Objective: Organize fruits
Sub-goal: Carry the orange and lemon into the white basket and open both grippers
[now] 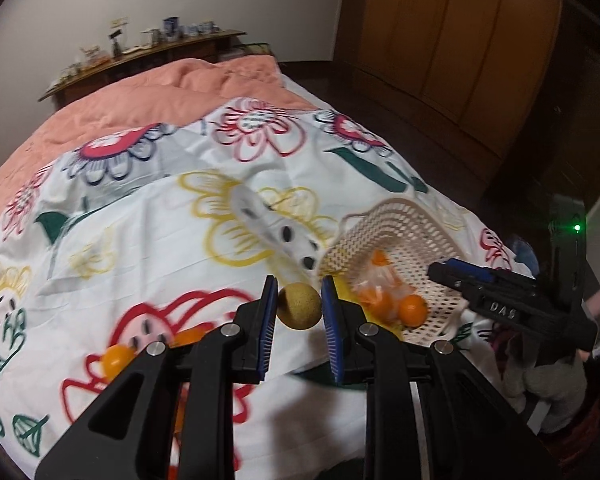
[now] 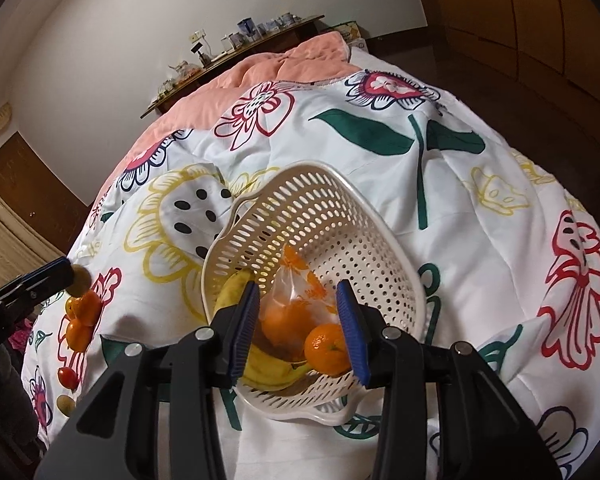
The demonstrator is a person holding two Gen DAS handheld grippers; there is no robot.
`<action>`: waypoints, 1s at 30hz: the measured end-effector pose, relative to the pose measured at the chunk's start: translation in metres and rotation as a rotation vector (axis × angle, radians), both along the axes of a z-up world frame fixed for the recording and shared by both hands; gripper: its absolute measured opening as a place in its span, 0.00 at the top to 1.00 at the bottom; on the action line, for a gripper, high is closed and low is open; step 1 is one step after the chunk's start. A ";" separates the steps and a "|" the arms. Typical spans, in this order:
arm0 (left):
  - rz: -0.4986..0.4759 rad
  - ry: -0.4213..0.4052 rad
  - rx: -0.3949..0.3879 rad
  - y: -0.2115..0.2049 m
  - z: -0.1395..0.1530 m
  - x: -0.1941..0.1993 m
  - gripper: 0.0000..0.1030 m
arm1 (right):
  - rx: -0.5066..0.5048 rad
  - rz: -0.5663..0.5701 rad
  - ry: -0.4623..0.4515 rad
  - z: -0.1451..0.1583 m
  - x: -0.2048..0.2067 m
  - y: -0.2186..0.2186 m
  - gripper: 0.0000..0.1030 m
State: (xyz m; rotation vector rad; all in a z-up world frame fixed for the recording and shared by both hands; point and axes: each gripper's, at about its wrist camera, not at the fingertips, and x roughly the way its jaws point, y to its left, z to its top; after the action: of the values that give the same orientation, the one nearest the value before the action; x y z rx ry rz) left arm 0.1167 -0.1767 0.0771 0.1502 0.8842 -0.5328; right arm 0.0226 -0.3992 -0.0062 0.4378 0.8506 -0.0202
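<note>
So the left gripper [image 1: 299, 307] is pinching a small brownish round fruit [image 1: 299, 306] beside the basket [image 1: 384, 216]. Looks light and firm, maybe slippery; mid-body hold works. Right gripper [image 2: 298, 330] hangs open over the basket.

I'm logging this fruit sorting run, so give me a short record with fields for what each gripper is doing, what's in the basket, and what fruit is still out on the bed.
left gripper: shut on the round brownish fruit, held just left of the basket
right gripper: open, empty, poised over the basket
basket: white perforated plastic, tilted on the flowered bedspread
basket contents: banana, clear bag of oranges, loose orange
fruit still on bed: orange cluster, small red fruit, small tan fruit
</note>
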 end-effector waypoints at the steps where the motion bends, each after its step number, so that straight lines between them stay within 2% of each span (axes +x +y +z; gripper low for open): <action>1: -0.011 0.005 0.000 -0.006 -0.001 0.000 0.78 | -0.008 -0.004 -0.006 0.001 -0.001 -0.001 0.60; 6: -0.072 0.038 0.008 -0.041 -0.012 0.005 0.78 | -0.011 -0.022 -0.030 0.005 -0.007 -0.010 0.59; 18: -0.118 0.054 0.030 -0.087 -0.029 0.018 0.78 | 0.012 -0.035 -0.029 -0.003 -0.008 -0.019 0.54; 19: -0.118 0.053 0.030 -0.090 -0.030 0.019 0.77 | 0.014 -0.036 -0.028 -0.003 -0.008 -0.020 0.53; 21: -0.114 0.054 0.032 -0.092 -0.032 0.022 0.67 | 0.017 -0.040 -0.027 -0.004 -0.008 -0.021 0.50; 28: -0.079 0.050 0.033 -0.083 -0.029 0.026 0.65 | 0.021 -0.045 -0.029 -0.003 -0.008 -0.021 0.49; 29: -0.074 0.045 0.033 -0.081 -0.027 0.025 0.63 | 0.021 -0.041 -0.029 -0.002 -0.007 -0.020 0.49; 30: -0.069 0.040 0.032 -0.079 -0.025 0.025 0.57 | 0.019 -0.037 -0.029 -0.002 -0.007 -0.018 0.49</action>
State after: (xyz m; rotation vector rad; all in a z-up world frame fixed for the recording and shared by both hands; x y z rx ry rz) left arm 0.1414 -0.2562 0.0517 0.2004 0.9290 -0.5883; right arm 0.0152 -0.4176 -0.0081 0.4709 0.8144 -0.0393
